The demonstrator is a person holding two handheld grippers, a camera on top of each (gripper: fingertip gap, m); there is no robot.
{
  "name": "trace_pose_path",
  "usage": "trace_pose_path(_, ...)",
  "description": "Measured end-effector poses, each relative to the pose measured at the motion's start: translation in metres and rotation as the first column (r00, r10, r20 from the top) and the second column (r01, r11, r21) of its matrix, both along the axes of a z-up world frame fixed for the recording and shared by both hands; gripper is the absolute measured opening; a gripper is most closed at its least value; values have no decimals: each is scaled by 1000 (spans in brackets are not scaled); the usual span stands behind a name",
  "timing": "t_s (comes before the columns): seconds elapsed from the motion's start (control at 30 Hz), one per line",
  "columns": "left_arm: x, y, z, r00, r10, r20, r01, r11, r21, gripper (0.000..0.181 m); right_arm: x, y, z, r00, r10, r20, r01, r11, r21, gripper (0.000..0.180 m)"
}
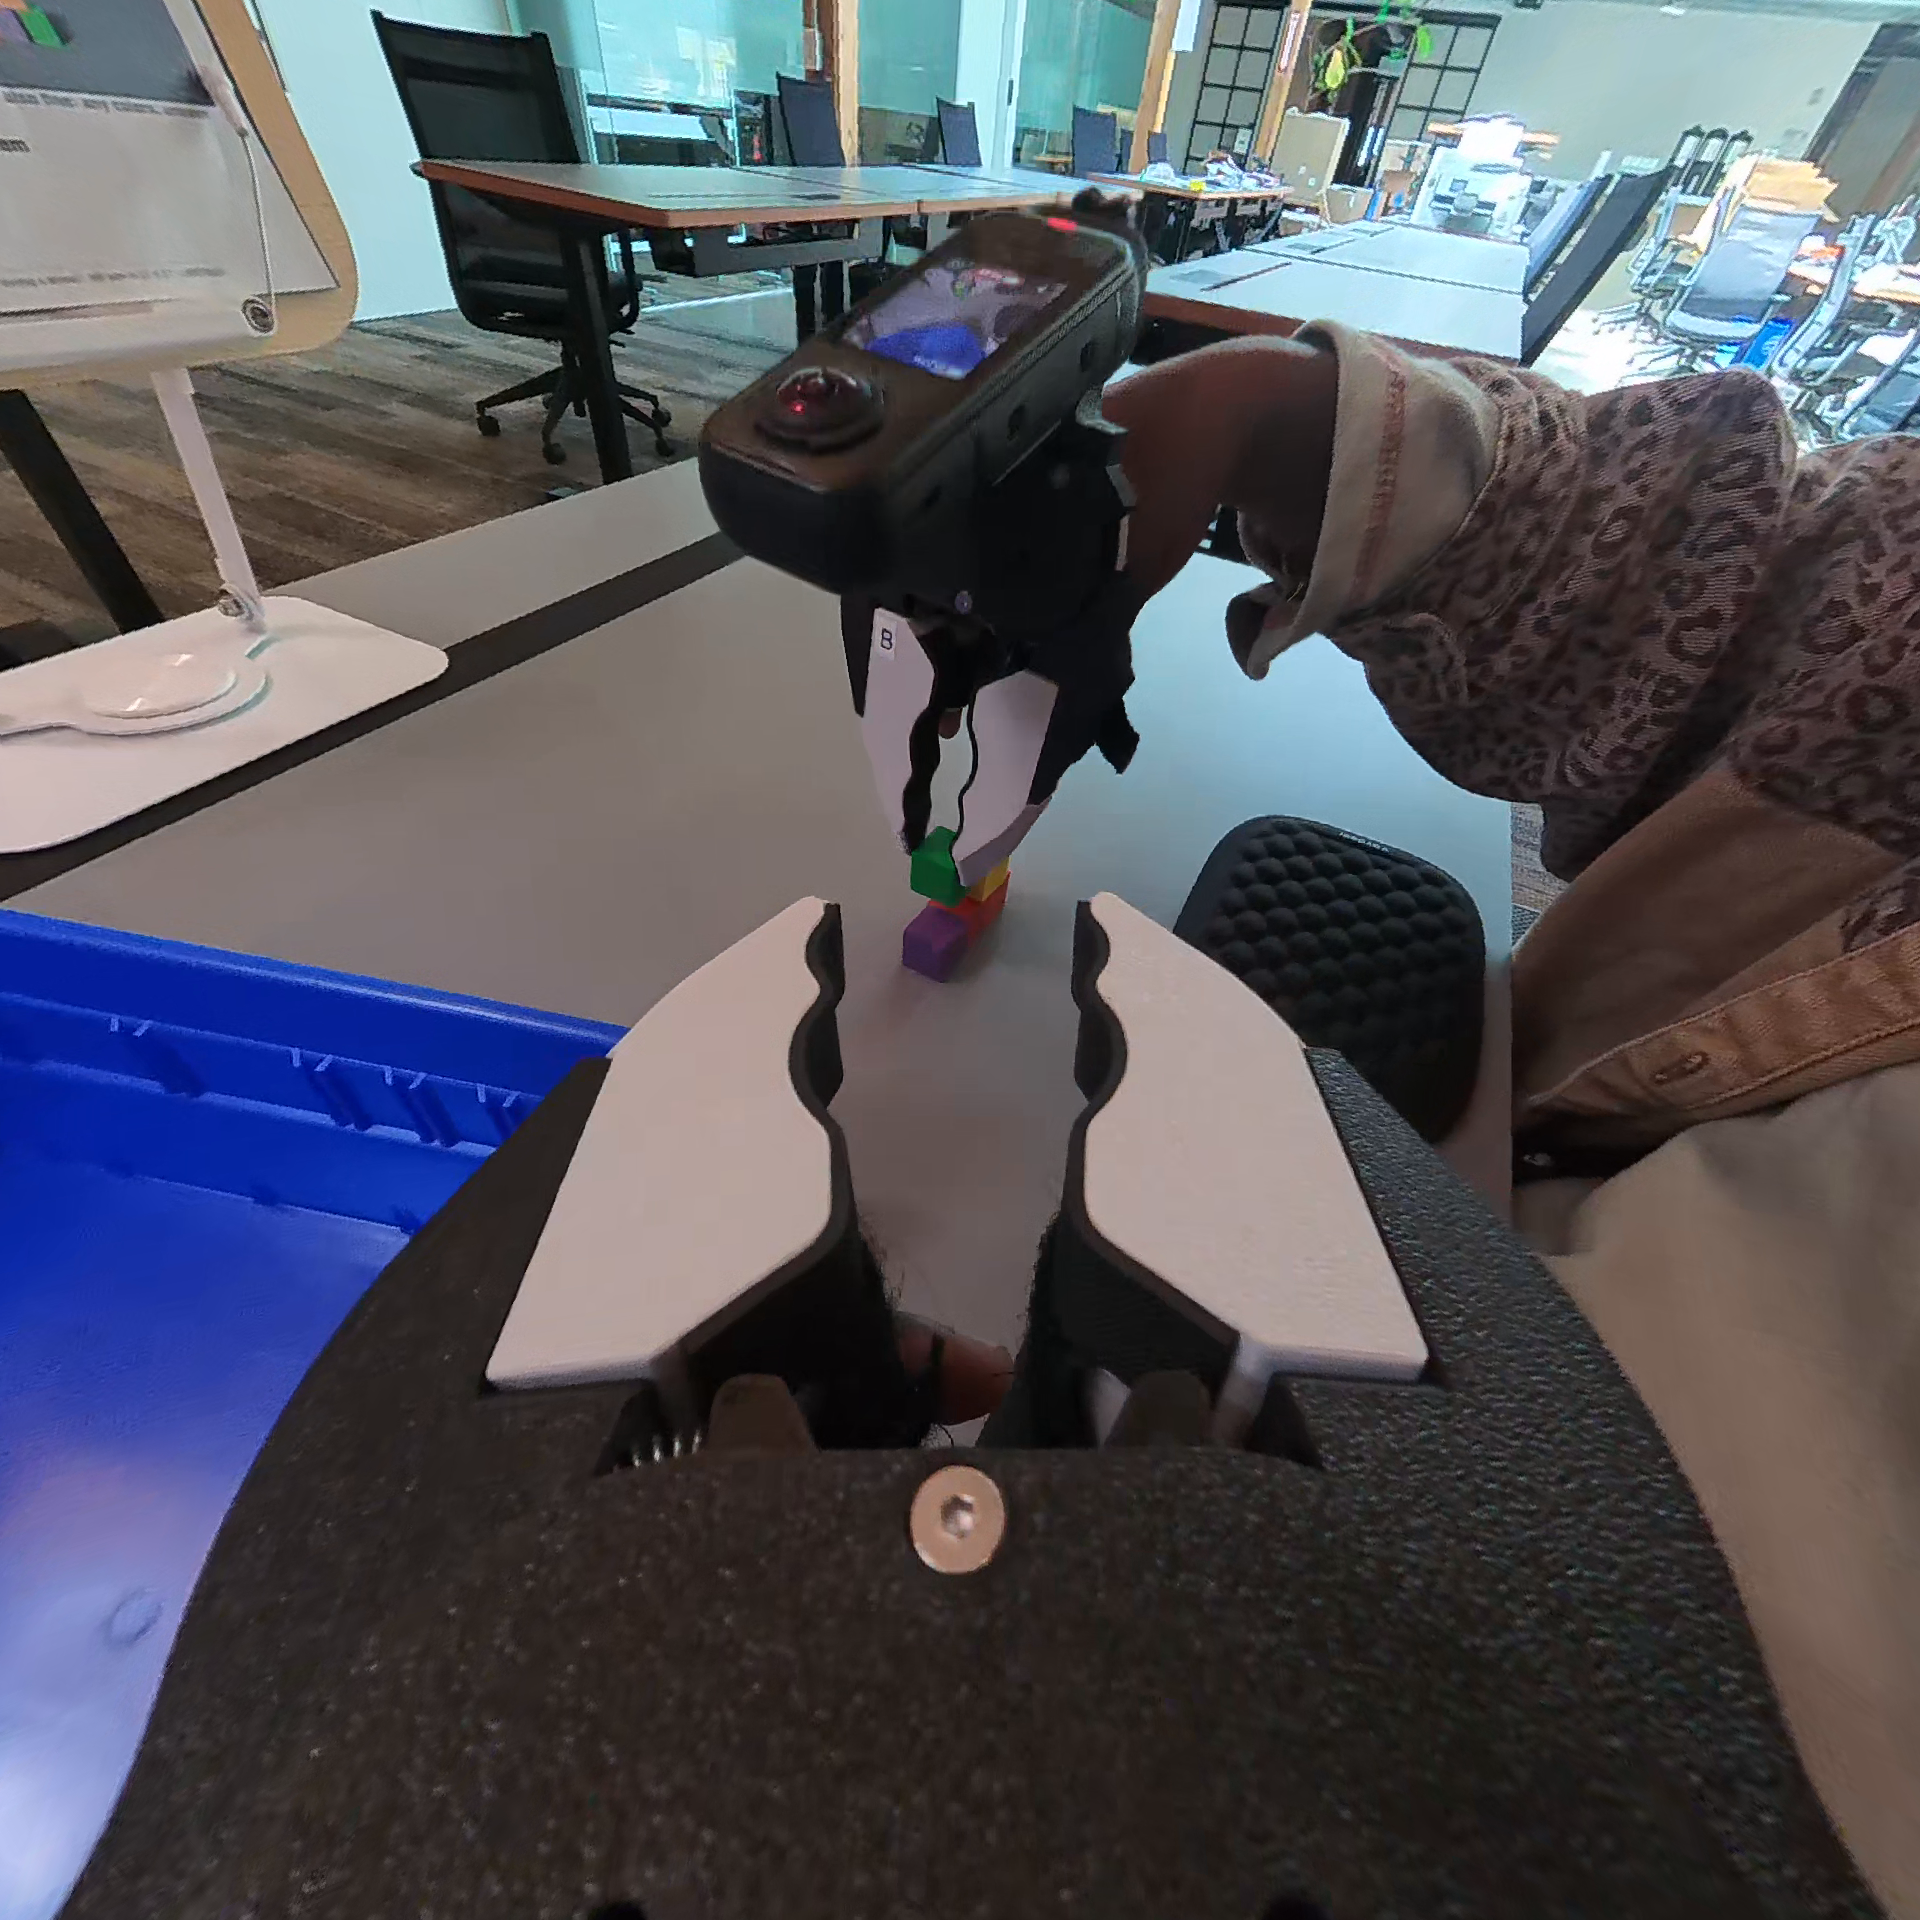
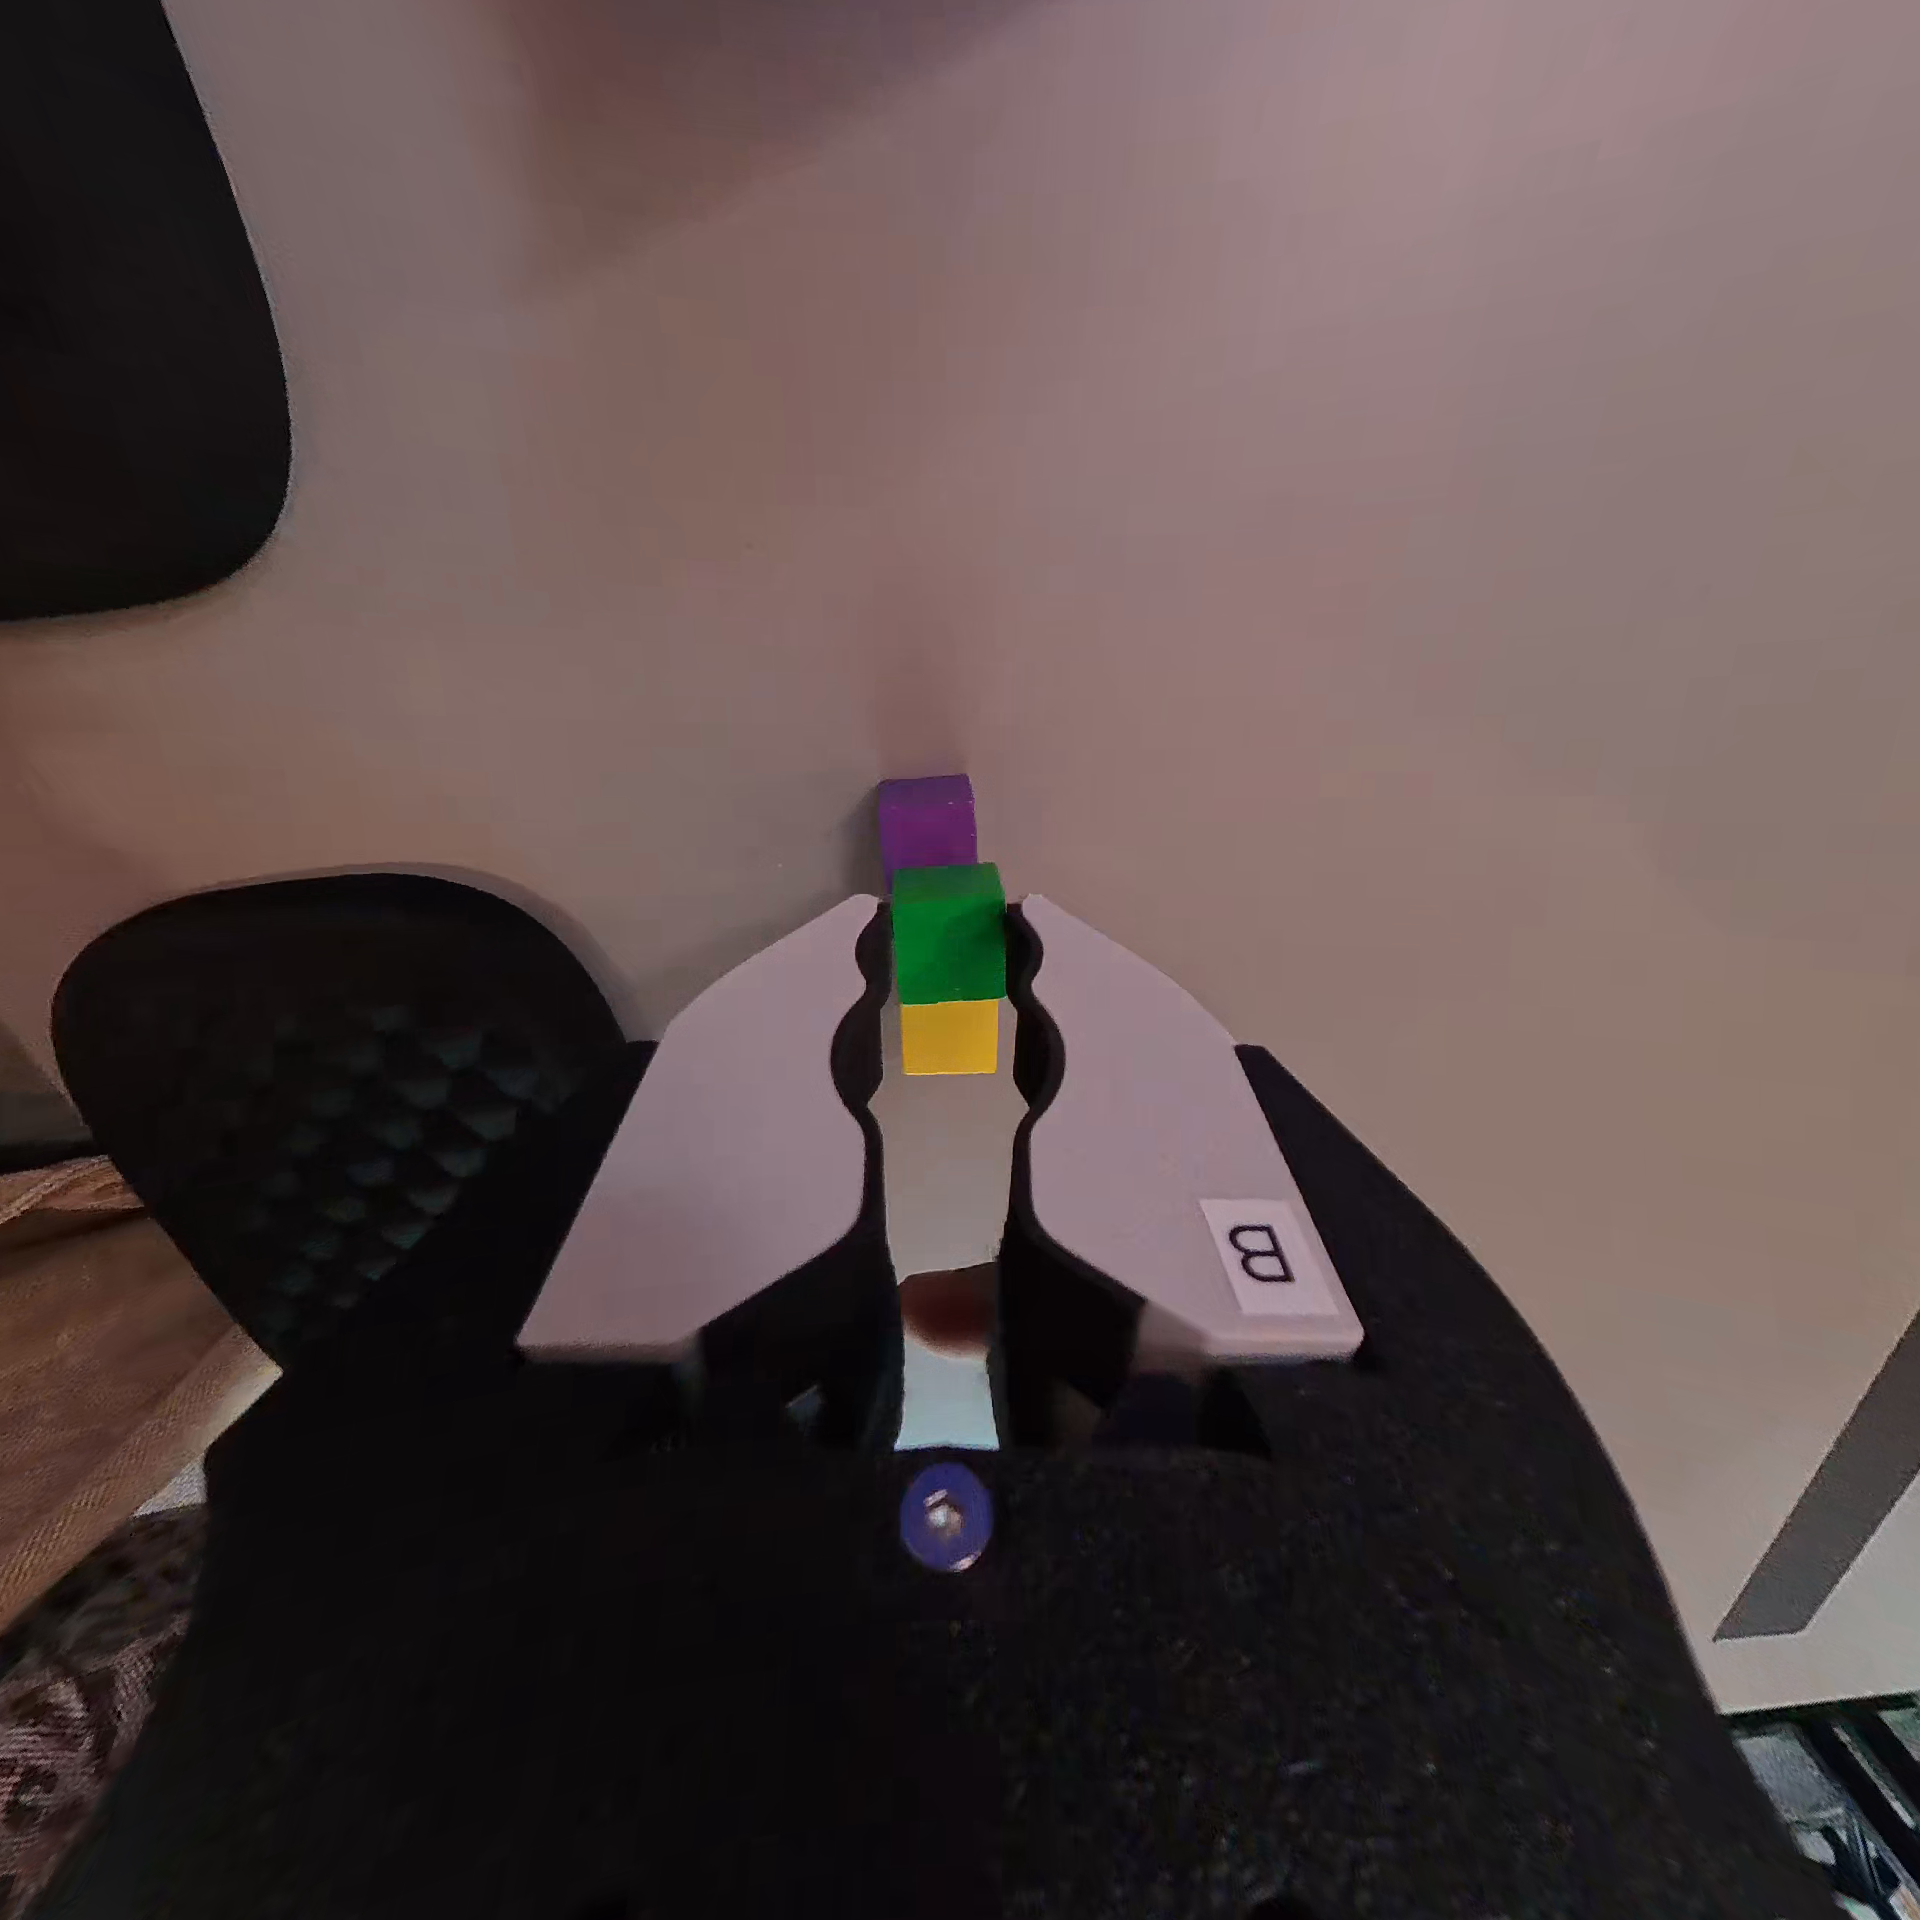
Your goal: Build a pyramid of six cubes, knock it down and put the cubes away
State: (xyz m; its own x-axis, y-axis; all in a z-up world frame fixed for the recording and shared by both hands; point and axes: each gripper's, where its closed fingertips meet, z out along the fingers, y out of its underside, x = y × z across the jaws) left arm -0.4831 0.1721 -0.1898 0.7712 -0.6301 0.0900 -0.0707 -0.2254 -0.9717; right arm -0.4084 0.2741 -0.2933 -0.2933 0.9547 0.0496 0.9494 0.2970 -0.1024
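Right tongs (image 2: 951, 925) clamp a small green wooden cube (image 2: 949, 932) above yellow (image 2: 949, 1036), red (image 1: 977, 912) and purple cubes (image 1: 932, 943); left tongs (image 1: 956, 940) gape empty nearby.

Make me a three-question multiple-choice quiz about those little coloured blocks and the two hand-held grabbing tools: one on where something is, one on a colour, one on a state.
1. Where is the blue bin?
A. Left of the left tool
B. On top of the blocks
C. On the black chair back

2. What colour is the block between the right tool's fingers?
A. Purple
B. Yellow
C. Green

3. How is the left tool?
A. Shut on a block
B. Open, holding nothing
C. Lying inside the bin

Answers:
1. A: the blue bin fills the left edge beside the left tool.
2. C: the right tool pinches the green block, above the yellow block and purple block.
3. B: its fingers stand apart with bare grey table between them.
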Motion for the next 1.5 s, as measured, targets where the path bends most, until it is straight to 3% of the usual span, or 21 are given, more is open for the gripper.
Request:
trace_pose_path(1.23, -8, 5, -8, 999, 20, -47, -21, 1000, -23, 42, 6, -1, -11, 1000, -10, 13, 10, 1000, 27, 22)
trace_pose_path(1.3, -23, 10, -10, 993, 75, -89, -79, 996, -43, 42, 3, -5, -5, 999, -15, -33, 15, 1000, 1, 24)
trace_pose_path(1.37, -53, 22, -17, 961, 210, -179, -228, 970, -87, 42, 0, -4, 4, 995, -29, -91, 29, 1000, 2, 29)
trace_pose_path(1.5, -144, 50, -30, 754, 496, -431, -598, 789, -139, 44, -7, -13, 33, 955, -66, -289, 56, 998, -43, 33)
